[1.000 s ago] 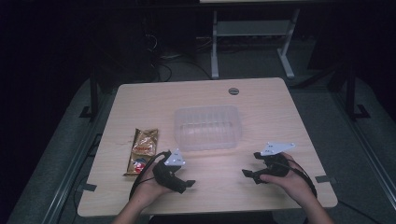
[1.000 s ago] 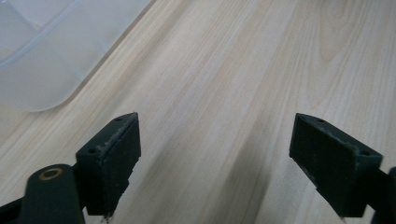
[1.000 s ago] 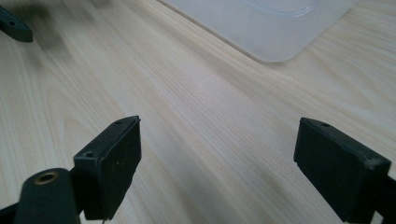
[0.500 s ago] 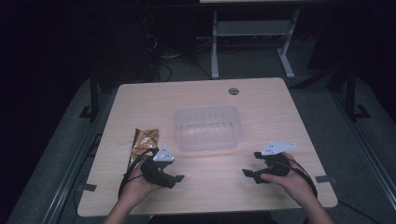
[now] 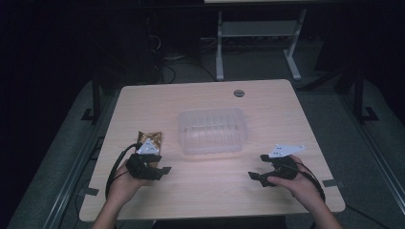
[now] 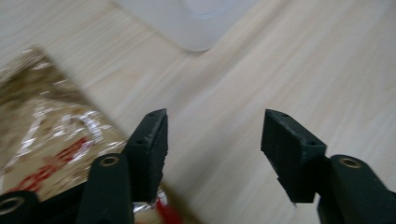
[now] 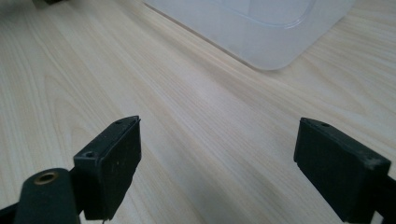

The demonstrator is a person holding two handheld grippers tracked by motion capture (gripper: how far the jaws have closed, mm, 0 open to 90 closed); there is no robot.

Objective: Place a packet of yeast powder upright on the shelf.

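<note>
1. A gold foil snack packet point(image 5: 149, 141) lies flat on the wooden table point(image 5: 205, 191), just left of a clear plastic container point(image 5: 213, 130) and apart from it.
2. The packet is judged to be light, thin, crinkly and slippery; its contents may crush, so only a gentle pinch is called for.
3. A hold is best taken at an edge or corner, where a jaw can be slid under the foil.
4. The left gripper point(image 6: 212, 140) is held half open and empty, one jaw over the packet's near edge, the other over bare wood.
5. The right gripper point(image 7: 217, 165) is spread wide and empty, resting on the table to the right.
6. Compared with a second ago, the left gripper has been swung from the table's middle towards the packet; the right gripper, the packet and the container are unchanged.
</note>
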